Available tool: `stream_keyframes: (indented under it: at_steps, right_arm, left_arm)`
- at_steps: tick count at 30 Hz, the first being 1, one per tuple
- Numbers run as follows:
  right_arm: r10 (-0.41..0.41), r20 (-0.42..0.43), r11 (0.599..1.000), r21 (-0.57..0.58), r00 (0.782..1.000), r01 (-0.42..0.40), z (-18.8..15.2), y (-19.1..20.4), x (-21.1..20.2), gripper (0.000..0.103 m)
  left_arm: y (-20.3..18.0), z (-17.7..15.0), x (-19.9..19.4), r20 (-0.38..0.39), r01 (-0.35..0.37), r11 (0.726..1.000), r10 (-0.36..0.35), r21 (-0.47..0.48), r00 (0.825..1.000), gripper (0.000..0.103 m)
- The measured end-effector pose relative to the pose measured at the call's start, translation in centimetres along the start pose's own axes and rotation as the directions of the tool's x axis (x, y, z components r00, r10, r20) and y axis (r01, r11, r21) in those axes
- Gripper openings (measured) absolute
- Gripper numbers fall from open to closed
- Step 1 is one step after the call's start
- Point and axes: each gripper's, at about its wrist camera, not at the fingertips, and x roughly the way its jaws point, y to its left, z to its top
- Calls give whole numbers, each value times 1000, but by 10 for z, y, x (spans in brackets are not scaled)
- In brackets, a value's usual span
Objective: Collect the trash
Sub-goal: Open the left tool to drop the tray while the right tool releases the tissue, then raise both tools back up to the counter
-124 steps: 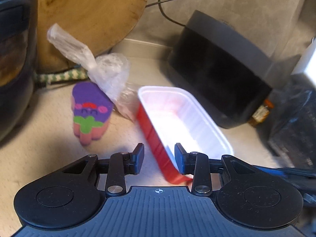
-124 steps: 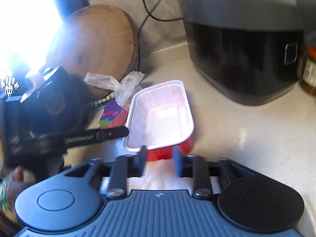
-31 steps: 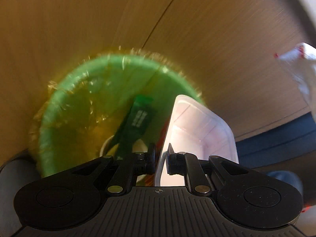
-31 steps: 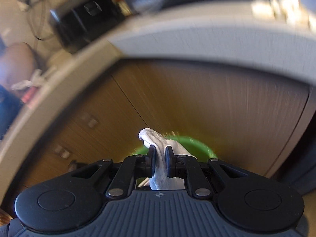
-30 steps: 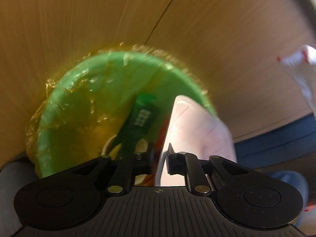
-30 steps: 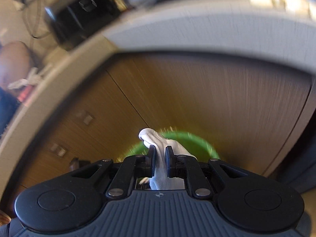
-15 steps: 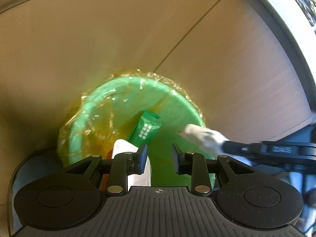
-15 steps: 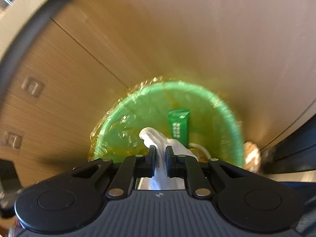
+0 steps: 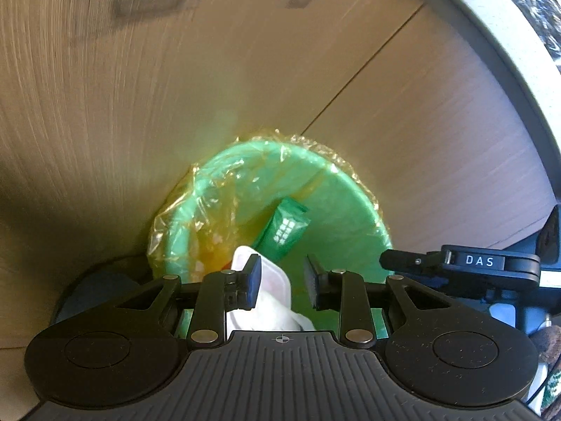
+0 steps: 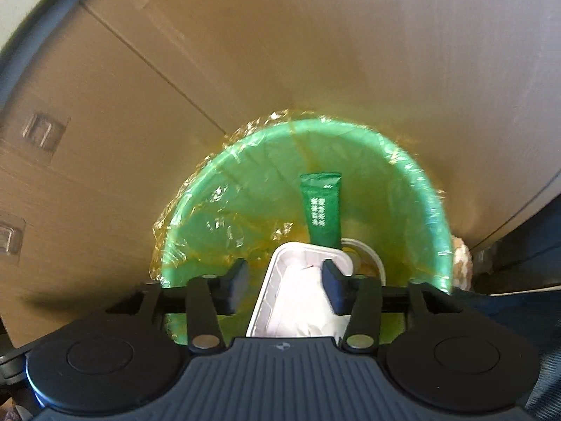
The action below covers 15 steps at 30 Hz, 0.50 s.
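Nearest us, our left gripper [image 9: 282, 279] stands open and empty, while our right gripper [image 10: 285, 286] is opening, its jaws clear of the white tray [image 10: 298, 298] and crumpled wrapper [image 10: 322, 324] lying in the green bin [image 10: 417, 189]. Beyond leans a green tube [image 10: 320, 215]. Pulling out carelessly, we might snag the thin liner [image 10: 224, 228].

Pale wood-grain cabinet fronts [image 9: 245, 80] fill the background in both views, split by a thin dark seam [image 10: 157, 70] between panels. Clear square stick-on hooks [image 10: 44, 135] sit on the left-hand panel in the right wrist view. A light countertop edge [image 9: 505, 42] curves along the upper right of the left wrist view. Warm light falls across the wood, leaving the lower left in shadow.
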Motion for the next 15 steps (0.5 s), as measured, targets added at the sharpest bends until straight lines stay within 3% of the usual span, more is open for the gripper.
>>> stream_keyframes:
  at_steps: [5, 7, 9, 10, 11, 12, 15]
  right_arm:
    - [-38, 76, 996, -80, 996, 44, -1, 16, -29, 53]
    - [-41, 148, 985, -160, 988, 65, 4, 39, -54, 53]
    - [-31, 258, 962, -256, 966, 99, 12, 70, -88, 54]
    - [-23, 328, 946, -298, 944, 126, 16, 87, -108, 56]
    - [-6, 407, 930, -334, 914, 154, 20, 105, -130, 66]
    - [23, 486, 915, -363, 874, 177, 23, 123, -153, 79]
    - [145, 649, 876, -435, 747, 208, 32, 173, -210, 97]
  left_arm:
    - [-32, 4, -38, 52, 24, 995, -30, 102, 998, 30]
    - [-53, 11, -69, 96, 31, 988, -46, 153, 994, 30]
    - [-73, 21, -111, 167, 33, 976, -70, 216, 983, 30]
    - [-83, 27, -136, 206, 31, 968, -84, 249, 975, 30]
    - [-92, 33, -164, 248, 26, 961, -97, 277, 964, 30]
    - [-98, 39, -188, 286, 21, 956, -109, 293, 952, 30]
    - [-100, 62, -256, 393, -20, 958, -99, 286, 914, 30]
